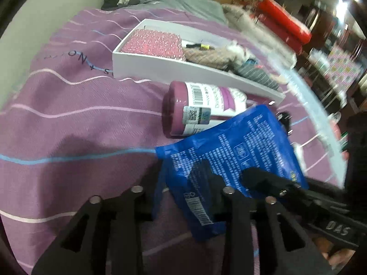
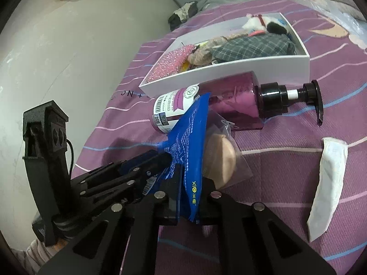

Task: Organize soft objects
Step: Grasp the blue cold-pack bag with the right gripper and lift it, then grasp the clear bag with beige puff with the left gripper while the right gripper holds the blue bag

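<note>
Both grippers' fingers point(image 2: 160, 160) pinching blue packet point(image 1: 229, 151), pump bottle point(image 2: 236, 103) just behind, white box point(image 2: 229, 71) beyond

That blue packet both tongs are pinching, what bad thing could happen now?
The blue packet is held by both the left tongs and right tongs, so pulling apart might tear it. It hangs near the pump bottle beside the white box, so a swing might knock the bottle.

Dim indoor light, soft shadows on the bedspread point(image 1: 68, 119), motion blur rightward, strong fisheye edge warping
</note>
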{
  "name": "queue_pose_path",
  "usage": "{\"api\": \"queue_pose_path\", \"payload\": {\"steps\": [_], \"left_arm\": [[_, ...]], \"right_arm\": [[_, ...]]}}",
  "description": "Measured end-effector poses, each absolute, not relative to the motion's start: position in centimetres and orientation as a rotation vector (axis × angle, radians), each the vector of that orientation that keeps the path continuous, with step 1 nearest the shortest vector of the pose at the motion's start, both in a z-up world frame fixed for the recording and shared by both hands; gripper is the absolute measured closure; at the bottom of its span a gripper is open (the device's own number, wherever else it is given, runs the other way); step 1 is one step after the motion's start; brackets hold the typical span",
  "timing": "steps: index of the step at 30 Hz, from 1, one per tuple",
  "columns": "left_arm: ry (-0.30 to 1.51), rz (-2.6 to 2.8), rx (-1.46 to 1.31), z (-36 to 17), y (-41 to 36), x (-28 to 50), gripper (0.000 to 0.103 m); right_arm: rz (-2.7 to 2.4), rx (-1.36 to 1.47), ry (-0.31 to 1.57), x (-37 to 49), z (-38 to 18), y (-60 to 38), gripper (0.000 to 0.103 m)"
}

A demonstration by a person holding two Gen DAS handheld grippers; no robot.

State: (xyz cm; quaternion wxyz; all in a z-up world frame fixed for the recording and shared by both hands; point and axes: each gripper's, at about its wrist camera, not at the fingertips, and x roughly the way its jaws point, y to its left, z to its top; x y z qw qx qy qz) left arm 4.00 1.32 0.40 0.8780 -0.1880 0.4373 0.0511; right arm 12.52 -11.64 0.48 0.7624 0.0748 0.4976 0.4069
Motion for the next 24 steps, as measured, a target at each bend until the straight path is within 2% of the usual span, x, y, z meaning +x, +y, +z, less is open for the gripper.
{"api": "queue_pose_path", "payload": {"steps": [6, 13, 18, 24], "left_arm": [[0.833, 0.085, -0.498, 1.0, 2.6, 2.9, 0.056], [0.839, 0.081, -0.483, 1.1, 2.1, 3.0, 0.049], [0.853, 0.053, -0.470, 1.1, 1.7, 3.3, 0.038], [0.875, 0.040, -0.468, 0.9, 1.6, 3.7, 0.036]], "right_arm": [[0.881, 0.172, 0.986, 11.6, 2.0, -12.3, 0.099], [0.785, 0.174, 0.934, 12.4, 3.6, -14.8, 0.099], [0.705, 0.147, 0.937, 13.2, 3.7, -16.2, 0.099], [0.676, 0.129, 0.914, 13.4, 4.3, -17.2, 0.099]]}}
